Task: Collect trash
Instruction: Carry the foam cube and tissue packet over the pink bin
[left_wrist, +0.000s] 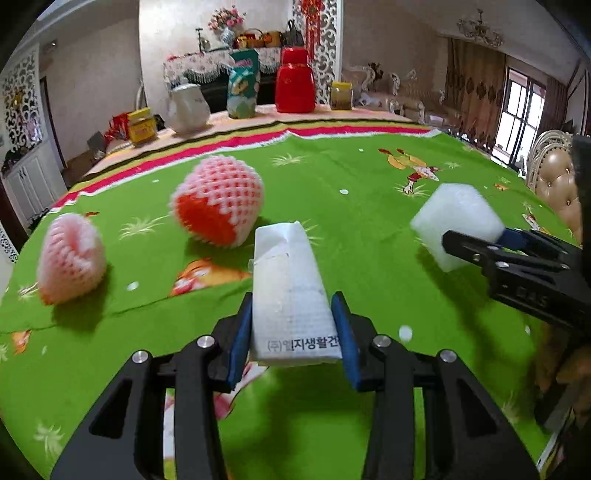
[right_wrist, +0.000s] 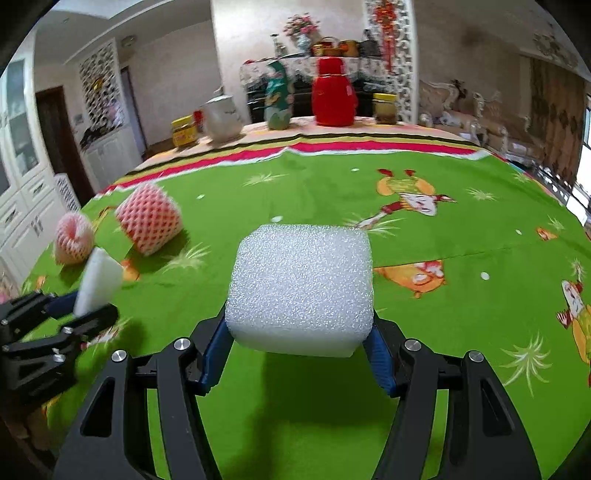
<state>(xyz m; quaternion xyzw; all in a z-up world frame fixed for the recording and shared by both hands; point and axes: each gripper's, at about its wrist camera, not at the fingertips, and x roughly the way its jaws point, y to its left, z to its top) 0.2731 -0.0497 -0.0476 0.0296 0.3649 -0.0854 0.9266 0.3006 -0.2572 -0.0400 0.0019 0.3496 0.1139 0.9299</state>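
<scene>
My left gripper (left_wrist: 293, 325) is shut on a long white box with Korean print (left_wrist: 288, 288), held above the green tablecloth (left_wrist: 351, 192). My right gripper (right_wrist: 299, 332) is shut on a white foam block (right_wrist: 301, 284), also held above the cloth. The right gripper and its foam block (left_wrist: 456, 225) show at the right of the left wrist view. The left gripper and its box (right_wrist: 98, 282) show at the left of the right wrist view. Two pink foam fruit nets (left_wrist: 218, 199) (left_wrist: 70, 258) lie on the cloth to the left.
At the table's far edge stand a white kettle (left_wrist: 188, 107), a teal snack bag (left_wrist: 242, 85), a red thermos (left_wrist: 294, 81), a glass jar (left_wrist: 340, 96) and a yellow jar (left_wrist: 142, 125). A padded chair (left_wrist: 557, 184) stands at the right.
</scene>
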